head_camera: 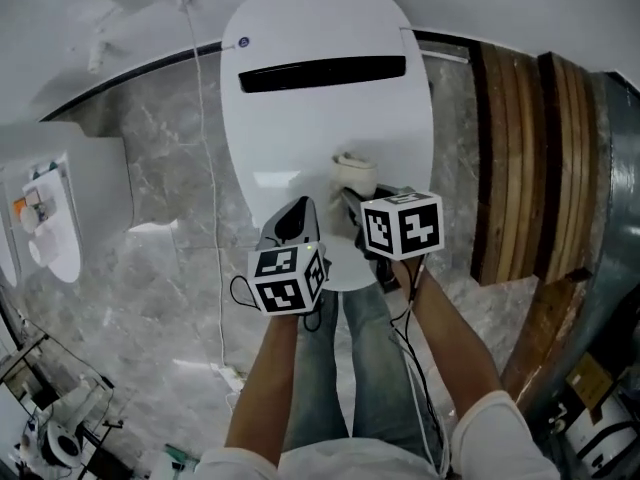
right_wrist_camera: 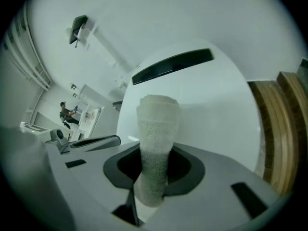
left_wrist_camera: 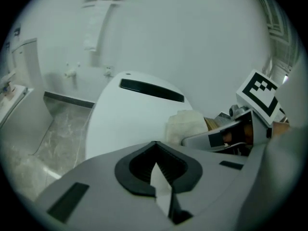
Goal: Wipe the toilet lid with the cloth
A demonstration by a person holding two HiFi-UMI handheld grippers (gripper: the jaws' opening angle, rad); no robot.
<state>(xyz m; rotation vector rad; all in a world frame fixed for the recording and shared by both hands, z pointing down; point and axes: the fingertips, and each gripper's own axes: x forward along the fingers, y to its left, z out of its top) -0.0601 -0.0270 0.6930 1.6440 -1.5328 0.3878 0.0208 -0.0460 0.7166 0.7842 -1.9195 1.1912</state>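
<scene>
The white toilet lid (head_camera: pixel 320 118) lies closed below me, with a dark slot near its far end. A folded white cloth (head_camera: pixel 353 173) rests on the lid's near half, and my right gripper (head_camera: pixel 352 200) is shut on it. In the right gripper view the cloth (right_wrist_camera: pixel 156 143) sticks up from between the jaws over the lid (right_wrist_camera: pixel 211 105). My left gripper (head_camera: pixel 292 218) hovers over the lid's near left edge, shut and empty. The left gripper view shows its closed jaws, the lid (left_wrist_camera: pixel 130 119), the cloth (left_wrist_camera: pixel 185 125) and the right gripper (left_wrist_camera: pixel 226 134) to the right.
Grey marble floor (head_camera: pixel 170 268) surrounds the toilet. Wooden slats (head_camera: pixel 525 158) stand to the right. A white cable (head_camera: pixel 205 168) runs down the left side of the toilet. A white fixture (head_camera: pixel 50 223) is at far left. The person's legs (head_camera: pixel 350 368) are below the grippers.
</scene>
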